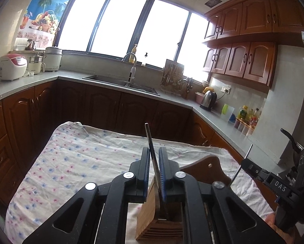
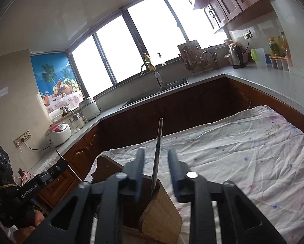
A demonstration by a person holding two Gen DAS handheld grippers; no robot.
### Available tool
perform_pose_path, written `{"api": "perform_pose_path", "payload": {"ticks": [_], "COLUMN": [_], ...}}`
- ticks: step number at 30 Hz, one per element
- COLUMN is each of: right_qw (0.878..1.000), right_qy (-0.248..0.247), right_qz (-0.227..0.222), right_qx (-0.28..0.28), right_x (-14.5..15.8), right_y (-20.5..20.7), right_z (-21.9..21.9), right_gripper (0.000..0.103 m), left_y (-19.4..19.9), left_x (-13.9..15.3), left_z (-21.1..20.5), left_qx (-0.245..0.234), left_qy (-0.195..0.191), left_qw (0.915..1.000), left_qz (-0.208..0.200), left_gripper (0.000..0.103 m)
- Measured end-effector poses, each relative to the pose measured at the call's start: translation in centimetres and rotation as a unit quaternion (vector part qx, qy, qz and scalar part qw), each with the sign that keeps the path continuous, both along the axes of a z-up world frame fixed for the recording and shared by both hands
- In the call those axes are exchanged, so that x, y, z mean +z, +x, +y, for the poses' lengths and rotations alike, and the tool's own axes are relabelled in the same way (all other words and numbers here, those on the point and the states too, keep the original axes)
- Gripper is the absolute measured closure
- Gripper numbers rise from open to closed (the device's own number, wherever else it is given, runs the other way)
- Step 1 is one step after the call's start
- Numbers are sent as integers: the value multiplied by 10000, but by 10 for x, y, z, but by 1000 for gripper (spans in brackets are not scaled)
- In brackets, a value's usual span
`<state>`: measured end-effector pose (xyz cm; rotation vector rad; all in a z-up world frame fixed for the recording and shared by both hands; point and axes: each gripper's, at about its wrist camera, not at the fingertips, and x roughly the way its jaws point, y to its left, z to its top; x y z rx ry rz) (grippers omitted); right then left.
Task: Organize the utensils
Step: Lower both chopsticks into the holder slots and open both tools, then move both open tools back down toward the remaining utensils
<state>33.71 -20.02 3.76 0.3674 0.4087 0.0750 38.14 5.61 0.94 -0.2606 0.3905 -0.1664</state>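
A desk [image 1: 74,154] draped in a white cloth with small blue and pink flowers fills the lower part of both views, with the kitchen's dark wood cabinets and a grey worktop curving behind it. A wooden utensil holder [image 1: 152,223] stands on the desk at its near edge; its curved back board [image 1: 210,165] rises behind the slotted bamboo box.

The left gripper [image 1: 153,174] hangs just above the holder, its blue pads slightly parted around a metal utensil handle [image 1: 150,148]. The handle stands in the holder, leaning a little, close against one pad; whether the pads press on it I cannot tell.

The right gripper [image 2: 156,172] hangs above the holder too, its jaws spread well apart. A second metal utensil handle [image 2: 158,152] rises from the holder between them, clear of both pads.

In the left wrist view the right gripper shows beside the holder at the right edge, with its thin handle [image 1: 241,163] sticking up past it.
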Motion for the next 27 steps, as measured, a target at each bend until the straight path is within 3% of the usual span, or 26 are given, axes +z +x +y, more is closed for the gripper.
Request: {"api": "perform_pose_path", "payload": {"ticks": [2,4,6,9,12,13,17,27], "right_qw": [9999,9998,9996,9994,9992,9991,9991,9986], "right_qy": [70,129,220,272,333,341,351,366], "right_qz": [-71,-114,-157,-198,-226,-237,-253,-227], "right_qx": [-28,-59,-64,-76,-67,-68,-42,-318], "right_x": [3,6,9,14,19,20,25,30], "right_y": [-7,-14,-23,-35,-52,-57,-83,-153], "right_z": [-4,-8,-13,-17,-21,-22,-27,-47], "right_gripper": [48,40,26,15,7,7,7,7], "left_y": [-8,-16,-24,-39,-58,-64,-90,-145], "left_x": [2,5,6,8,10,11,14,23], "left_z": [2,5,7,11,12,11,4,-9], "left_qx": [62,101,122,243,274,314,327,86], "left_qy": [-27,-25,-38,-18,-37,9,133,165], "left_qw": [10000,9999,9999,9997,9995,9995,9993,9998], "left_qz": [-48,-83,-90,-80,-119,-86,-116,95], "left_gripper": [68,61,49,23,17,10,1,1]}}
